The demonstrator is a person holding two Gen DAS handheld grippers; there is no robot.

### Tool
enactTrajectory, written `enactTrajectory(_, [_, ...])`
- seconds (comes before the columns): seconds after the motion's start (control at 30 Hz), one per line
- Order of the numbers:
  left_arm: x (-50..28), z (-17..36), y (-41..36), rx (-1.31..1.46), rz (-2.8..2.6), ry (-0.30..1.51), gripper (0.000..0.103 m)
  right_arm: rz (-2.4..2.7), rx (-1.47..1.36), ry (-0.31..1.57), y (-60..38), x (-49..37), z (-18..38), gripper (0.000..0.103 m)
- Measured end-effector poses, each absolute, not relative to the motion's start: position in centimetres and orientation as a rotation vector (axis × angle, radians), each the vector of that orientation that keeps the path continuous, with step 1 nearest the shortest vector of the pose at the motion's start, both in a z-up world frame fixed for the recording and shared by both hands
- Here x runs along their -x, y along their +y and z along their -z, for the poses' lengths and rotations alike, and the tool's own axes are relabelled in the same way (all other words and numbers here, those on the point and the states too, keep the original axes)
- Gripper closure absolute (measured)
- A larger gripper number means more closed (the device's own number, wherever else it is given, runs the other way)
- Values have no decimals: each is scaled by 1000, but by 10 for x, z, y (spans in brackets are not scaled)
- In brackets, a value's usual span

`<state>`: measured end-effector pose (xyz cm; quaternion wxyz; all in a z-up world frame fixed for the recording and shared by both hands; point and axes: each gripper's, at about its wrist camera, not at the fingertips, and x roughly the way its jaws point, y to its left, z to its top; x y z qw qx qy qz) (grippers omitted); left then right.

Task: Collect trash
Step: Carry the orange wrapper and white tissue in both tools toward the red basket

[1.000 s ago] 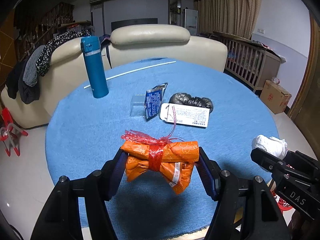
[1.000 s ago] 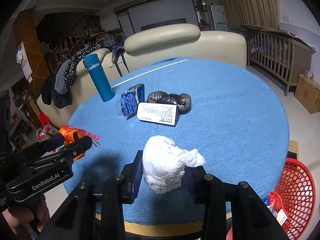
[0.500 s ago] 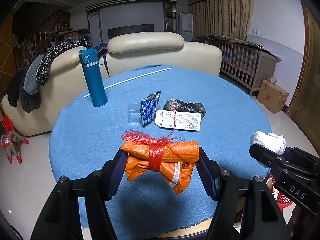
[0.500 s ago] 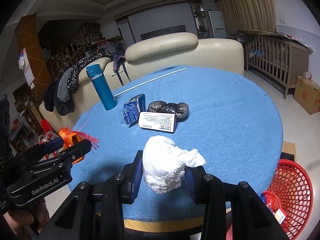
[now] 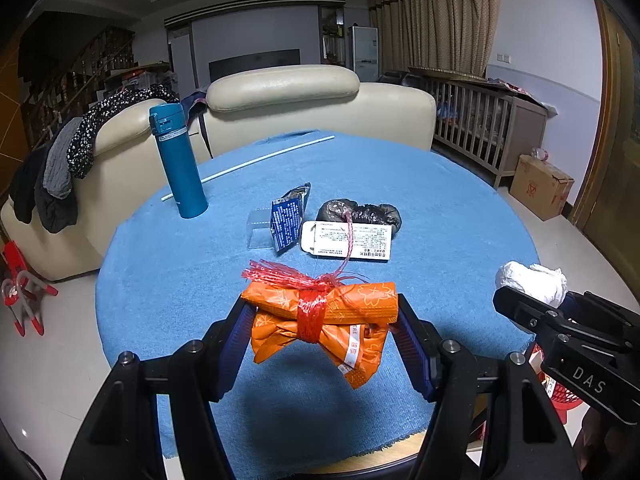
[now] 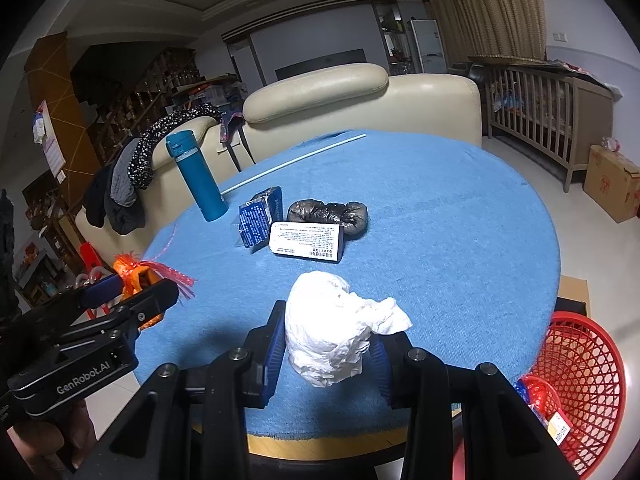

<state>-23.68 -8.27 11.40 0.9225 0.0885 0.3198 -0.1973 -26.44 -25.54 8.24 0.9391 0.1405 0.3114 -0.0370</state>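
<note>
Your left hand-held gripper (image 5: 320, 320) is clamped on the orange wrapper bundle (image 5: 324, 320); your right hand-held gripper (image 6: 328, 344) on the white tissue wad (image 6: 332, 336). Both held above the table (image 6: 460, 220) edge, red basket (image 6: 580, 368) beside.

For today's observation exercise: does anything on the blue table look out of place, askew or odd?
Litter remains mid-table: a crumpled blue wrapper propped on edge, a balled dark bag, and a white printed box lying flat. A thin white rod lies diagonally near the far edge. The teal flask stands upright.
</note>
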Motion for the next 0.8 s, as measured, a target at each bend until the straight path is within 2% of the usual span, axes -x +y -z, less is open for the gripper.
enactTrajectory(0.8, [241,-110,-90,-198,423,657,34,92,-304,639,-260,269,-75,62])
